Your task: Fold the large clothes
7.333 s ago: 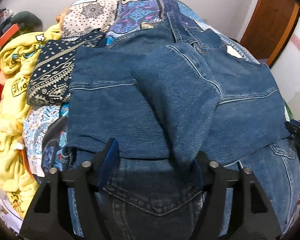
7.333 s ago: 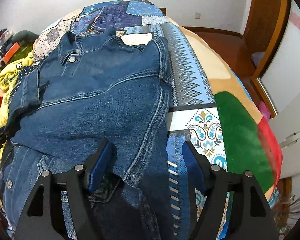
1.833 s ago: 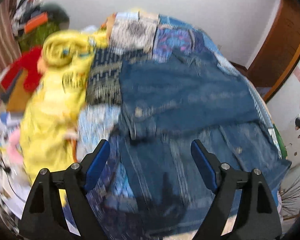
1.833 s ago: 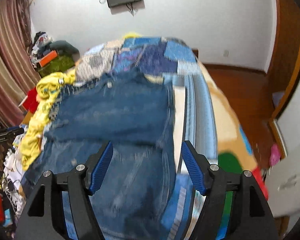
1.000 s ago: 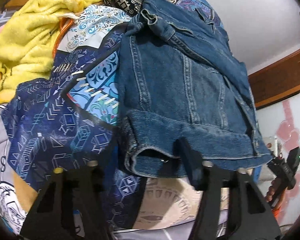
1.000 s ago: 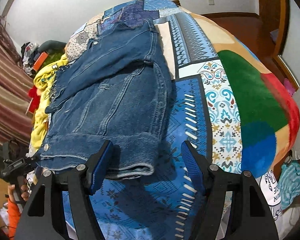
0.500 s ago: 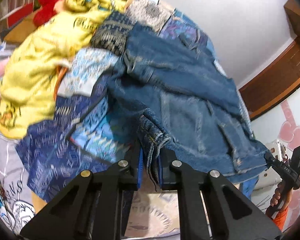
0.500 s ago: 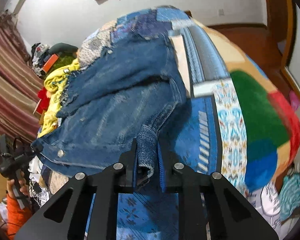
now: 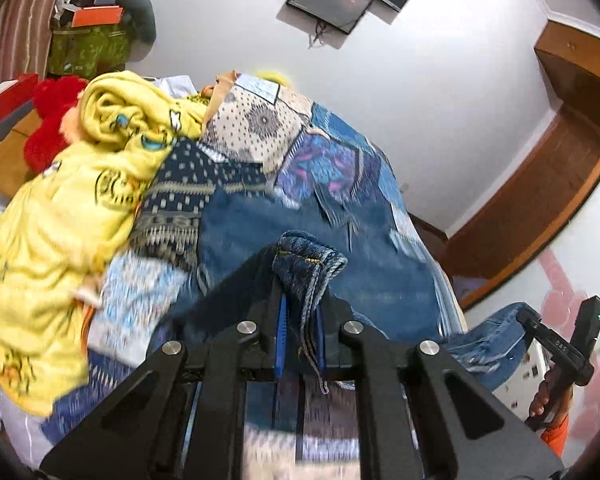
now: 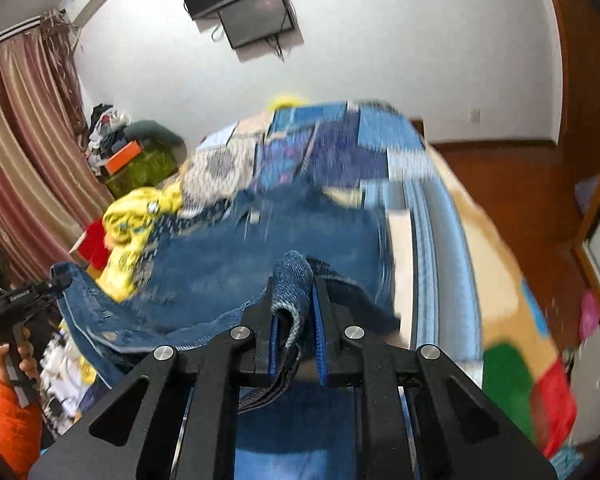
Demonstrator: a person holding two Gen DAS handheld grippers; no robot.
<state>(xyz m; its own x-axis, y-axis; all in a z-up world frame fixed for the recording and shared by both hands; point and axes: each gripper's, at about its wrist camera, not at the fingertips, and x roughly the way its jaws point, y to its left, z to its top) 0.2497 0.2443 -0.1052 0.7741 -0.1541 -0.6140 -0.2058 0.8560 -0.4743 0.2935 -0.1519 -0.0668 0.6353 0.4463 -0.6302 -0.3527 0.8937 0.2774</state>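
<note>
Left tool (image 9: 300,320) pinched tight on one bottom corner of the big blue denim jacket (image 9: 340,276). Right tool (image 10: 294,320) pinched tight on the other corner. Jacket hem lifted off the patchwork bed (image 10: 424,208) ahead, probably to fold it forward.

From my tools I see a white wall (image 10: 380,60) at twelve o'clock carrying a dark screen (image 10: 256,12), striped curtains (image 10: 24,152) at nine, wooden door trim (image 9: 540,200) at three, and the patchwork-covered bed (image 10: 432,248) below.
</note>
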